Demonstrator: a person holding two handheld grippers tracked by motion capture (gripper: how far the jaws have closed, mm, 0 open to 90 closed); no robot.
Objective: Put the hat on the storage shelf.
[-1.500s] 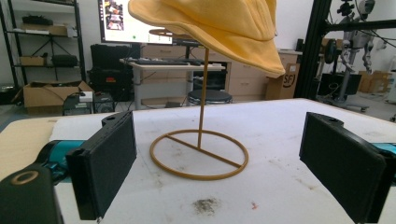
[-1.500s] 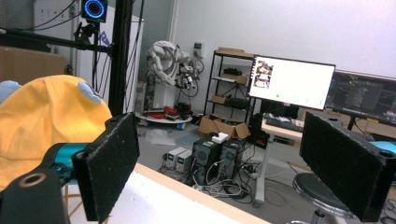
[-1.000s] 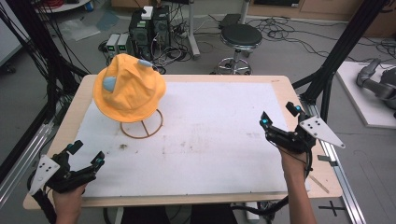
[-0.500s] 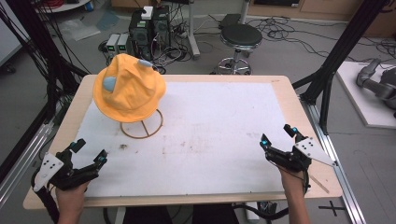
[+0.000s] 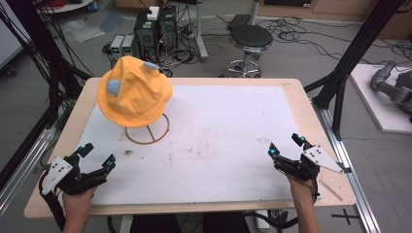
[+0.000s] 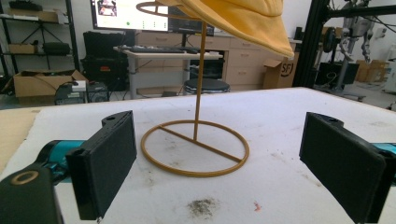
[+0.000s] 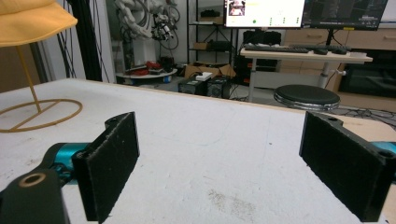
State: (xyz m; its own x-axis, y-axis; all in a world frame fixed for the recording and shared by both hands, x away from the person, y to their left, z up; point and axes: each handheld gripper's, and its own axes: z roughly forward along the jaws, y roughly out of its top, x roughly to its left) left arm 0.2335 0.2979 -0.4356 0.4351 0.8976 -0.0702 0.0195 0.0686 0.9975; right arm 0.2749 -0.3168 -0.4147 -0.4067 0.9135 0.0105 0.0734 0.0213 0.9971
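An orange bucket hat (image 5: 133,91) with small grey-blue ears hangs on a gold wire stand (image 5: 147,130) at the table's far left. The stand's ring base (image 6: 195,147) lies straight ahead of my left gripper (image 6: 217,163), with the hat's brim (image 6: 243,21) overhead. My left gripper (image 5: 99,155) rests open near the front left corner, nothing between its pads. My right gripper (image 5: 286,145) sits open near the front right edge, also holding nothing. From the right gripper view, the hat (image 7: 32,18) and stand (image 7: 39,112) appear far off at the left, beyond my right gripper (image 7: 219,163).
A white mat (image 5: 204,141) with faint smudges covers the wooden table (image 5: 296,87). Beyond the far edge stand a black stool (image 5: 249,39), computer boxes (image 5: 155,26) and cables on the floor. Black frame posts (image 5: 347,63) rise at both sides.
Both hands have drawn back toward the front edge of the table; the right gripper moved most. The hat and stand have stayed put.
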